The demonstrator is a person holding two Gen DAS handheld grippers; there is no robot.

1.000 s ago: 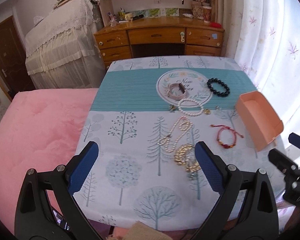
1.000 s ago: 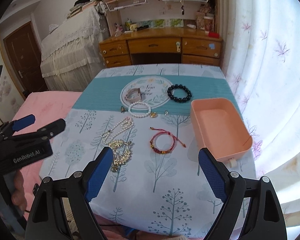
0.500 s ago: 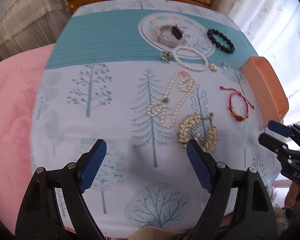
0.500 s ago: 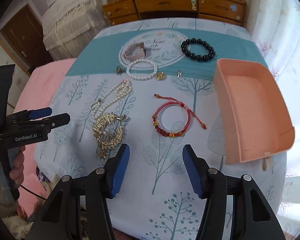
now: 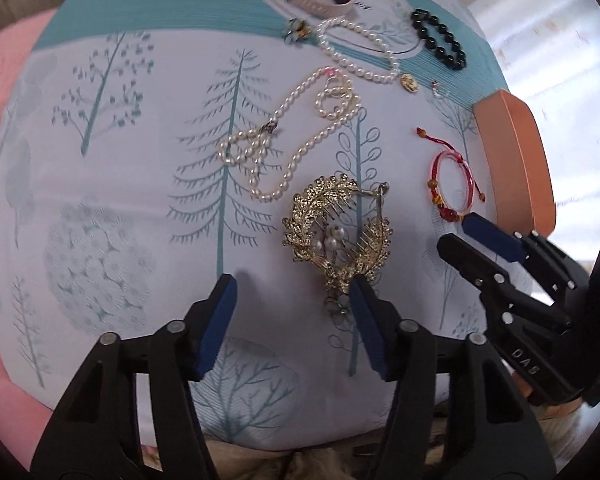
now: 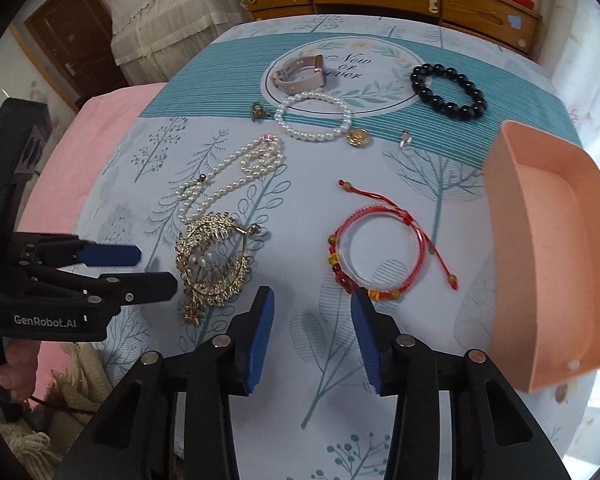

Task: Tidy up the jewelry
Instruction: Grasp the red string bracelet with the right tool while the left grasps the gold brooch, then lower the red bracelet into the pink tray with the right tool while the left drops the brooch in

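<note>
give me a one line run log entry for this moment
left gripper: open, by gold hair comb | right gripper: open, near red bracelet | pink tray: empty

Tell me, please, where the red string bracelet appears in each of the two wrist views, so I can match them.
Left wrist view: the red string bracelet lies at right of centre, just left of the peach tray.
Right wrist view: the bracelet lies near the centre, just beyond the right gripper.
Shared landmark: the gold hair comb, to the bracelet's left in both.
</note>
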